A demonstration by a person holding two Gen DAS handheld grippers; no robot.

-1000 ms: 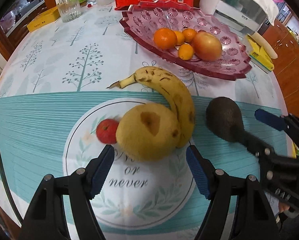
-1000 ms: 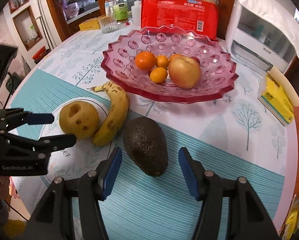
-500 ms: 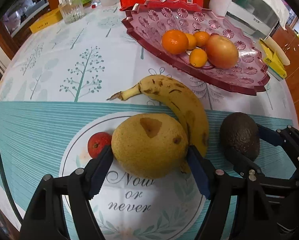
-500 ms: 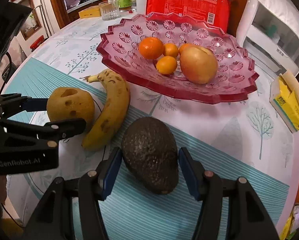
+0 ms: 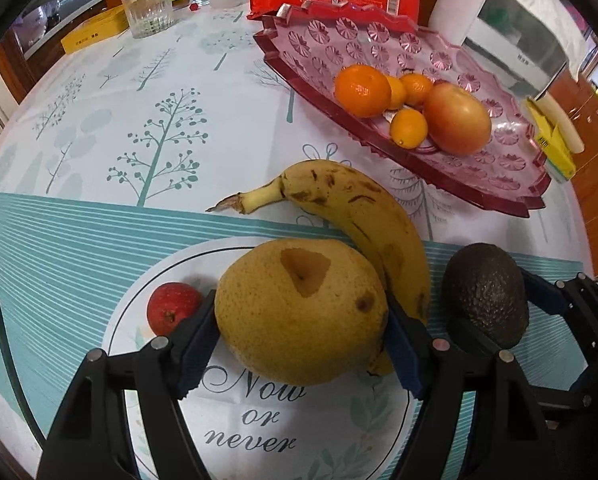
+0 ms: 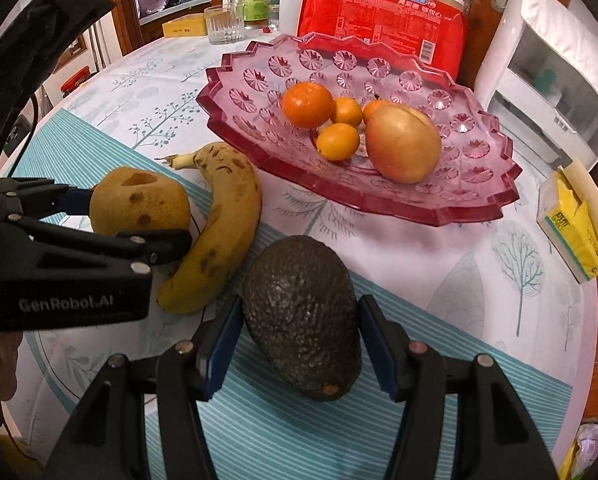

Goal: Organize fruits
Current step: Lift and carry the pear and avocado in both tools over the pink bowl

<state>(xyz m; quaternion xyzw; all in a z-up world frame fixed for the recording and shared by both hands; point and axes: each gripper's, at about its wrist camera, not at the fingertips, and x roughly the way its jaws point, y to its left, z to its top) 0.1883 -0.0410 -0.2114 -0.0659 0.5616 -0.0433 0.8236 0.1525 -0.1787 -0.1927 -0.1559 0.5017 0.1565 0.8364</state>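
Now, far left on the round print of the tablecloth (image 5: 99, 128), a small red fruit (image 5: 171, 306) sits just beside the left gripper (image 5: 299, 344), whose blue pads (image 5: 199, 344) bracket the big yellow pear (image 5: 299, 312) on both sides; they look right up against the skin, though I cannot tell if they are actually pressing. Next along, the spotted banana (image 5: 363, 216) curves round the pear's far side, touching it, stem pointing left. Then the dark avocado (image 6: 303, 316) lies on the striped cloth between the right gripper's (image 6: 303, 348) fingers, and here the jaws stand apart, a slim gap showing on each side. Beyond the banana and avocado, the pink glass fruit dish (image 6: 479, 196) carries a mandarin (image 6: 307, 104), three little oranges (image 6: 337, 142) and an apple (image 6: 403, 144) bunched in its middle. Far right, a yellow tissue pack (image 6: 571, 228) lies near the table's edge.
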